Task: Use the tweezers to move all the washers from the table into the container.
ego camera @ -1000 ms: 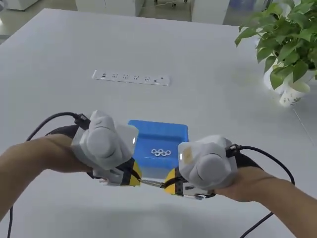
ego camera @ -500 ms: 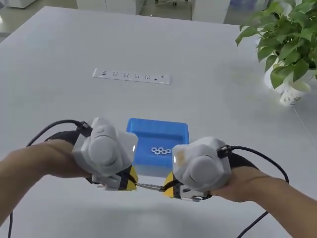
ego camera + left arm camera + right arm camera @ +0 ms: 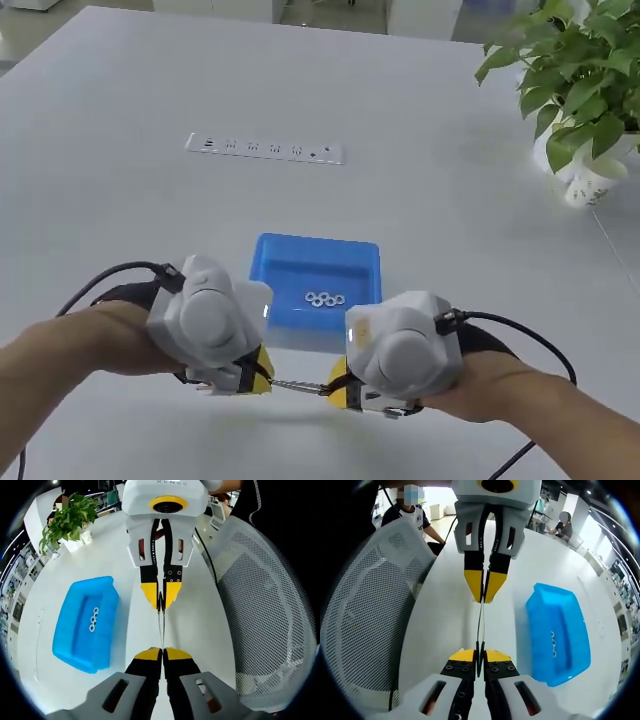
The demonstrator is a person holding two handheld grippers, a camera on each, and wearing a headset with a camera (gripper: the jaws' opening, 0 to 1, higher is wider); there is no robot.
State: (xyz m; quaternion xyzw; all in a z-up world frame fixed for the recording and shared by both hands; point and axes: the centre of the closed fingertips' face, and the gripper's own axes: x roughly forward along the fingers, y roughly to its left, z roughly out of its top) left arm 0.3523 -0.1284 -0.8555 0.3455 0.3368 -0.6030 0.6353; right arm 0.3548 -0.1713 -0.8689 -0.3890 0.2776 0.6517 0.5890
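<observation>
A blue container (image 3: 350,260) sits on the white table with several small washers (image 3: 325,298) in a row inside it. In front of it, close to the table's near edge, my left gripper (image 3: 260,374) and right gripper (image 3: 335,386) face each other tip to tip. Thin metal tweezers (image 3: 298,384) span the short gap, and both grippers are shut on them, one at each end. In the left gripper view the tweezers (image 3: 161,625) run from my jaws to the right gripper (image 3: 161,596), with the container (image 3: 67,635) to the left. In the right gripper view the tweezers (image 3: 481,622) reach the left gripper (image 3: 487,587).
A white power strip (image 3: 265,150) lies further back on the table. A potted plant (image 3: 575,90) stands at the far right. A white mesh chair (image 3: 265,620) sits just off the table's near edge. People sit in the background (image 3: 412,510).
Both grippers have drawn a little back from the container toward the table's near edge, still holding the tweezers between them. The head camera has shifted slightly.
</observation>
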